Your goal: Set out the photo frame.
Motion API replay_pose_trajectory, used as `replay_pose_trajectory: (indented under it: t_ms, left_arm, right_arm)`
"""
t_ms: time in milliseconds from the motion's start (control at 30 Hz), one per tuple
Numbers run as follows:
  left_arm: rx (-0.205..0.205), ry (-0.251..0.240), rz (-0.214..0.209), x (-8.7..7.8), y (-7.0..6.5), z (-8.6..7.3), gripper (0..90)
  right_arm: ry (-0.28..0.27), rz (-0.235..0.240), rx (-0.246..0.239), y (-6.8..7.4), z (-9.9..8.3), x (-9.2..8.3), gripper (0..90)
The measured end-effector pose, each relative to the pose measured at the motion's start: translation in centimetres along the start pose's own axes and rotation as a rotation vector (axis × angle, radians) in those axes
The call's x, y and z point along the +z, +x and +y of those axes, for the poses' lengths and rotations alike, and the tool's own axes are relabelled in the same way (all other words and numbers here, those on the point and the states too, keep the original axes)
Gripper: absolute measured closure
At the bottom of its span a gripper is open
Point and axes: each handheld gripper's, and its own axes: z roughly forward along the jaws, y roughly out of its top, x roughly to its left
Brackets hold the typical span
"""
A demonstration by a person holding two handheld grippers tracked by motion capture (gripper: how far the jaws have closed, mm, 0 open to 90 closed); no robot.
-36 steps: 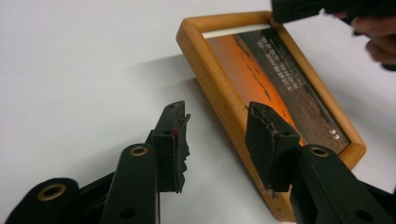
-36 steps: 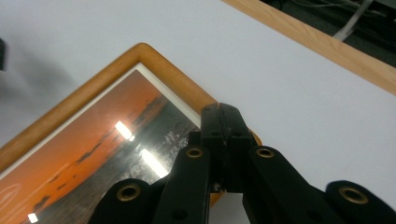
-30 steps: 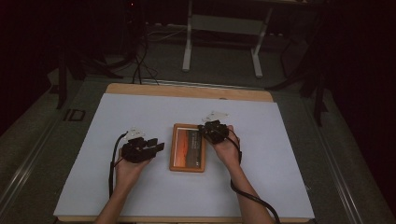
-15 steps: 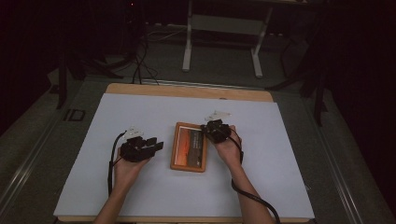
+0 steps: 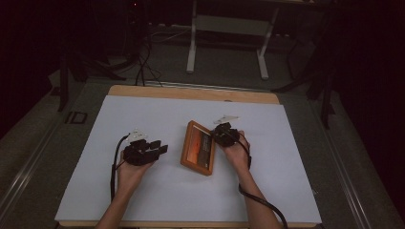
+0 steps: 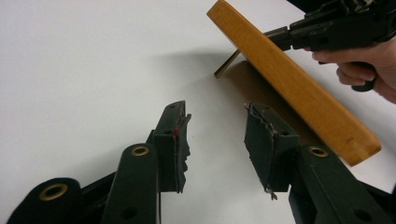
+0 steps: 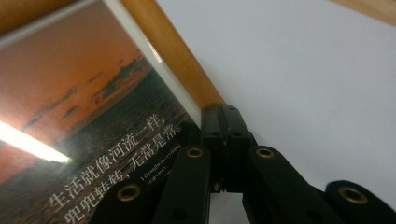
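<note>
A wooden picture frame (image 5: pixel 197 149) with an orange sunset print (image 7: pixel 84 116) stands tilted near the middle of the white table cover (image 5: pixel 143 114), its right edge lifted. My right gripper (image 5: pixel 220 136) is shut on that right edge; in the right gripper view its jaws (image 7: pixel 227 114) pinch the wooden rim (image 7: pixel 173 56). In the left gripper view the frame's side (image 6: pixel 289 79) is off the table, with a thin back strut (image 6: pixel 227 64) under it. My left gripper (image 5: pixel 160 149) rests left of the frame, open with nothing between its pads (image 6: pixel 217 140).
The table's wooden edge (image 5: pixel 191 93) runs along the far side of the cover. A metal stand (image 5: pixel 227 28) and cables (image 5: pixel 143 62) sit on the dark floor behind. Bare cover lies to the left, right and front of the frame.
The frame lay flat before; now its right edge is raised and it leans toward the left. The right hand shifted slightly with it. The left gripper stayed put.
</note>
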Motion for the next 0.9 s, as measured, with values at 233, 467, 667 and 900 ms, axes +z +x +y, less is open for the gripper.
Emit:
replay_pose_trajectory:
  t_ms: [233, 467, 667, 900]
  left_arm:
    - [-0.004, 0.004, -0.006, 0.1, -0.3, 0.1, 57.9]
    - [-0.01, 0.003, -0.019, -0.1, -0.8, 0.4, 58.1]
    - [-0.011, 0.002, -0.035, -0.3, -1.7, 0.9, 53.8]
    - [-0.043, 0.02, -0.09, 0.3, -2.7, 1.1, 40.4]
  right_arm:
    - [-0.004, 0.033, 0.046, -0.5, -0.1, 0.0, 89.9]
    - [-0.013, 0.041, 0.058, -0.6, -0.2, 0.0, 89.9]
    - [-0.017, 0.041, 0.059, -0.6, -0.3, 0.0, 90.0]
    - [-0.022, 0.038, 0.049, -0.5, -0.3, 0.0, 90.0]
